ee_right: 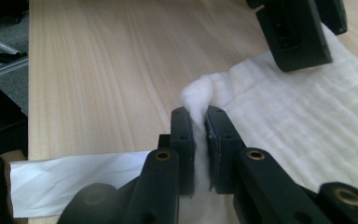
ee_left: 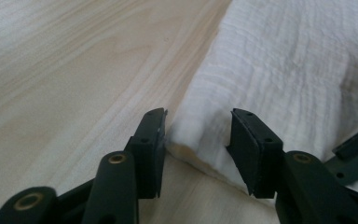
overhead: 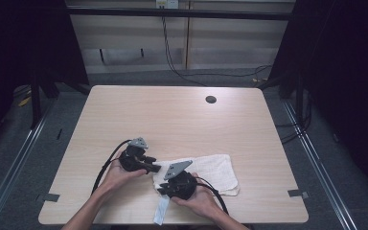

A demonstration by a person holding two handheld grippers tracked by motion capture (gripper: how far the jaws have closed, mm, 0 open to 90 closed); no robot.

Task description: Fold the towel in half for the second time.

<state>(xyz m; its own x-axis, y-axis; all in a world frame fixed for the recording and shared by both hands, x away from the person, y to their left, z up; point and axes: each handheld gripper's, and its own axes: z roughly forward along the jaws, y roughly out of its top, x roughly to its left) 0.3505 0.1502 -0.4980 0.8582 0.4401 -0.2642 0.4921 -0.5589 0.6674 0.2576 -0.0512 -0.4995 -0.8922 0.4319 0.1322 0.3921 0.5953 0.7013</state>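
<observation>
Person is working a white towel (overhead: 206, 170) lying flat on the near-right part of the counter (overhead: 172, 115), both hands in from the near edge; right hand-held gripper (ee_right: 200, 116) is pinching a corner of the towel, jaws nearly together with a puff of cloth bunching up between the pads, so that corner is properly gripped; left hand-held gripper (ee_left: 196, 133) is straddling the adjacent corner, jaws partway open with the folded edge sitting between the pads; one pad looks to be touching the cloth, the other is standing just off it, so not clamping yet; no lift showing, the cloth is lying on the wood at that end; looks like the plan is both near-left corners held at once, probably to fold or carry the towel over itself; holding one corner pinned while the other gripper is lining up is keeping the cloth from sliding; a strip of white tape (ee_right: 79, 179) is sitting on the counter edge just beside the right gripper, under the towel's corner area, not involved; in the high view the left gripper (overhead: 149, 165) is sitting at the towel's left end, right gripper (overhead: 165, 188) just nearer the person; risk: left jaws catching only the top layer.
</observation>
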